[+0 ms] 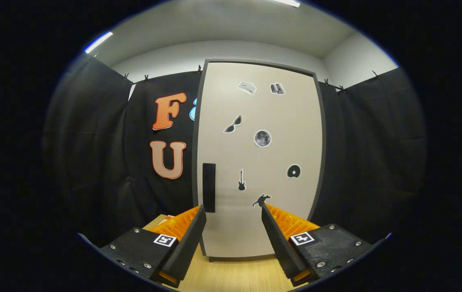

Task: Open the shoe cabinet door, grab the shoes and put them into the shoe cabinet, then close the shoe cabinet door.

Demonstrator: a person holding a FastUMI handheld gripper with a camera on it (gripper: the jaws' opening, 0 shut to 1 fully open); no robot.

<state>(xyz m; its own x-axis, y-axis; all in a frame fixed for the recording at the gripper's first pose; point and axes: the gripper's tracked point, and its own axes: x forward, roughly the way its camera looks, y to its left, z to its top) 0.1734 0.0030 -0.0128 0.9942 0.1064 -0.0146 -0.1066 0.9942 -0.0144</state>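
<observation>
Gripper view looks straight at the shoe cabinet [255,162], which stands upright on a pale wooden floor [235,275] with black cloth behind it on both sides. Its door [279,134] is shut and fills the whole front: a flat, cream panel in a thin dark frame, dotted with small stickers [262,138]. A dark upright handle [209,187] sits low on the door's left edge, just beyond the left finger's tip. The gripper [233,213] hangs in front of the cabinet with its fingers spread wide and nothing between them, and the door's lower part shows through the gap. Opening the door looks like the step in hand, with nothing of the task done so far. To do it well, the gripper should probably shift left so the handle lies between the fingers, close firmly on it, then pull along the arc the door swings in, most likely hinged on the right. A small reddish thing [166,217] peeks out behind the left finger; whether it is a shoe cannot be told.
</observation>
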